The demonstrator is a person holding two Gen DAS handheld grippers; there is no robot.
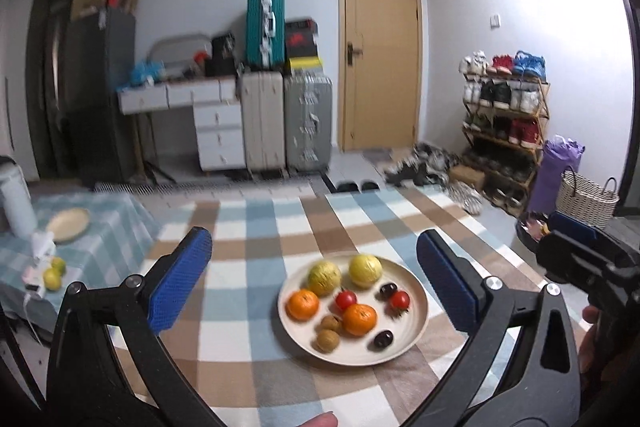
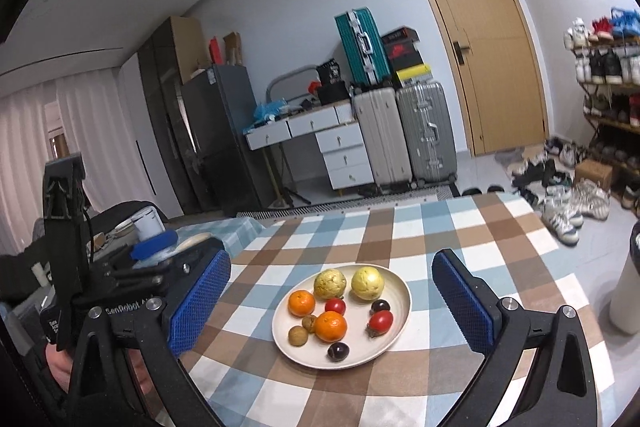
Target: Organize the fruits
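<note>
A cream plate [image 1: 352, 353] [image 2: 396, 291] sits on the checked tablecloth [image 1: 260, 227] [image 2: 420, 227]. It holds two yellow-green round fruits [image 1: 365, 269] [image 2: 367, 283], two oranges [image 1: 359, 319] [image 2: 330, 326], two small red fruits [image 1: 399, 300] [image 2: 380, 321], two dark plums [image 1: 383, 339] [image 2: 338, 351] and two small brown fruits [image 1: 328, 340] [image 2: 298, 335]. My left gripper [image 1: 312, 243] is open above the table, with nothing between its blue pads [image 1: 176, 287]. My right gripper [image 2: 332, 259] is open too and holds nothing. Each gripper shows at the edge of the other's view.
A lower side table on the left carries an empty plate [image 1: 68, 225], two green citrus fruits [image 1: 52, 277] and a white appliance [image 1: 14, 199]. A white cylinder [image 2: 628, 291] stands at the table's right edge. Suitcases, drawers and a shoe rack line the far wall.
</note>
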